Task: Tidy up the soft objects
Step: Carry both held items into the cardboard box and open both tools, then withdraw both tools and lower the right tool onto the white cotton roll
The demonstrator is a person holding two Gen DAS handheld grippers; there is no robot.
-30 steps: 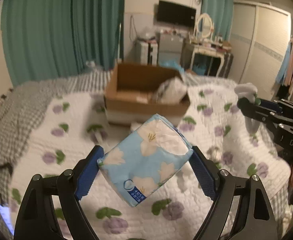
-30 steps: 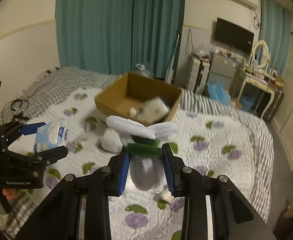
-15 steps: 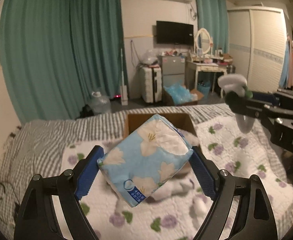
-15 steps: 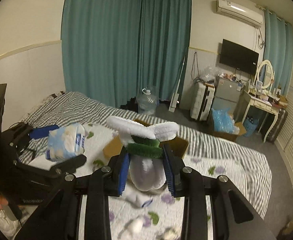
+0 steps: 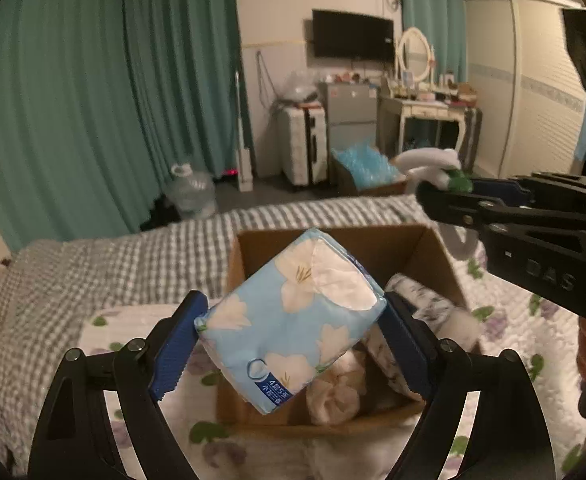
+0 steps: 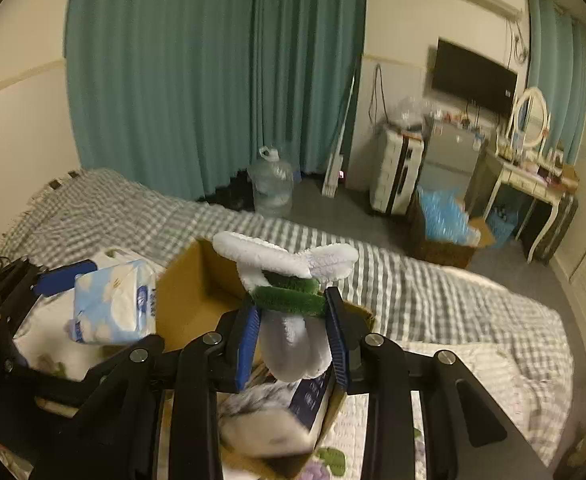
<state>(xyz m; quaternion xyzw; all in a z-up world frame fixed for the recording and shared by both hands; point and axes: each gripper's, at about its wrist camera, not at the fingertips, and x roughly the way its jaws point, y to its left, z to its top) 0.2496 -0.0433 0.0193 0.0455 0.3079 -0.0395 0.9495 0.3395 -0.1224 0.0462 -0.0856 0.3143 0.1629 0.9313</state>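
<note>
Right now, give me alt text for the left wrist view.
The left gripper holds a blue tissue pack above an open cardboard box on a bed. The right gripper holds a white plush toy at right.

Cardboard box (image 5: pixel 333 240) sits on the bed (image 5: pixel 105 264), directly ahead of and below both hand-held grippers. Tissue pack (image 5: pixel 293 328) between left hand-held gripper (image 5: pixel 293 340) jaws, over the box's near-left part. Plush toy (image 6: pixel 289 312) in right hand-held gripper (image 6: pixel 293 340), above the box's right side. Soft items (image 5: pixel 333 392) inside the box. Water jug (image 6: pixel 271 184) on floor beyond the bed.
</note>
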